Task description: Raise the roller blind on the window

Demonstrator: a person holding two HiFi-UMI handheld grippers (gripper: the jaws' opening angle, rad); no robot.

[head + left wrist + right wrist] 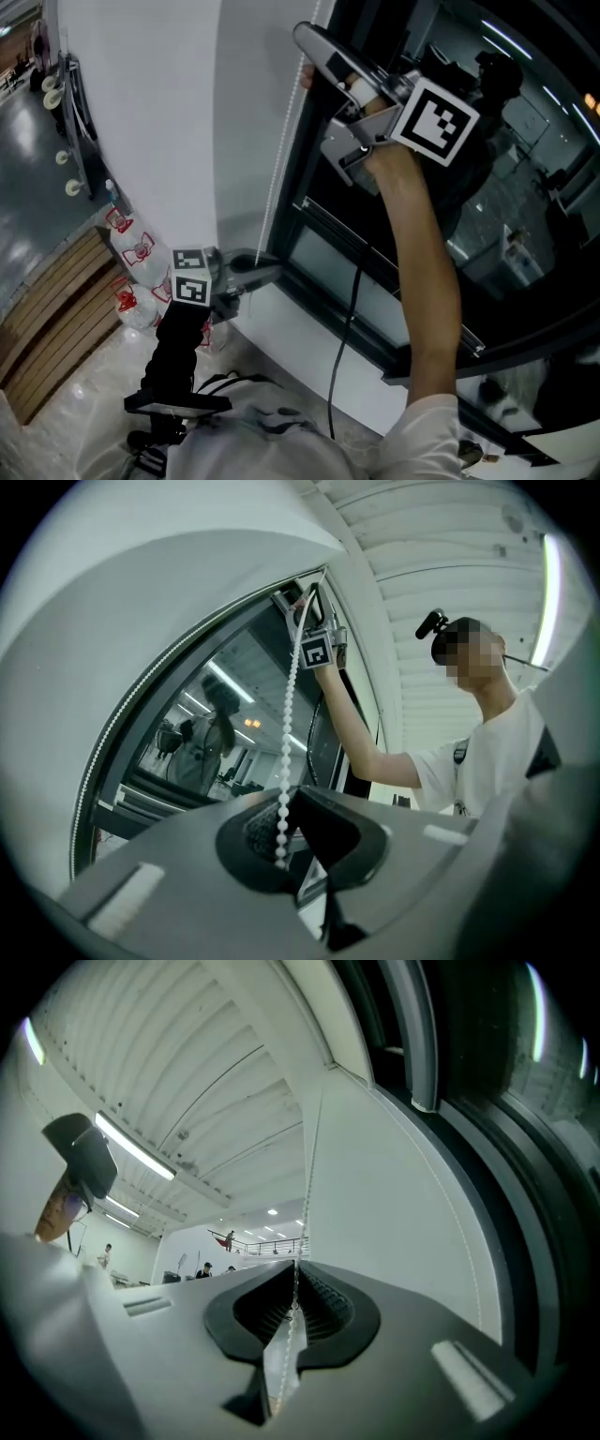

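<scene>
Roller blind point(150, 122) runs on a light, limp, slippery bead chain point(279, 159); right gripper point(296, 1274) pinches it high, left gripper point(298, 797) low.

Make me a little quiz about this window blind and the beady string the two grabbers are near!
1. True or false: the right gripper is up higher than the left gripper.
2. What are both grippers pinching? A) the bead chain B) a black cable C) the window frame
3. Fill in: the roller blind is ___ in colour.
Key: 1 true; 2 A; 3 white.
</scene>
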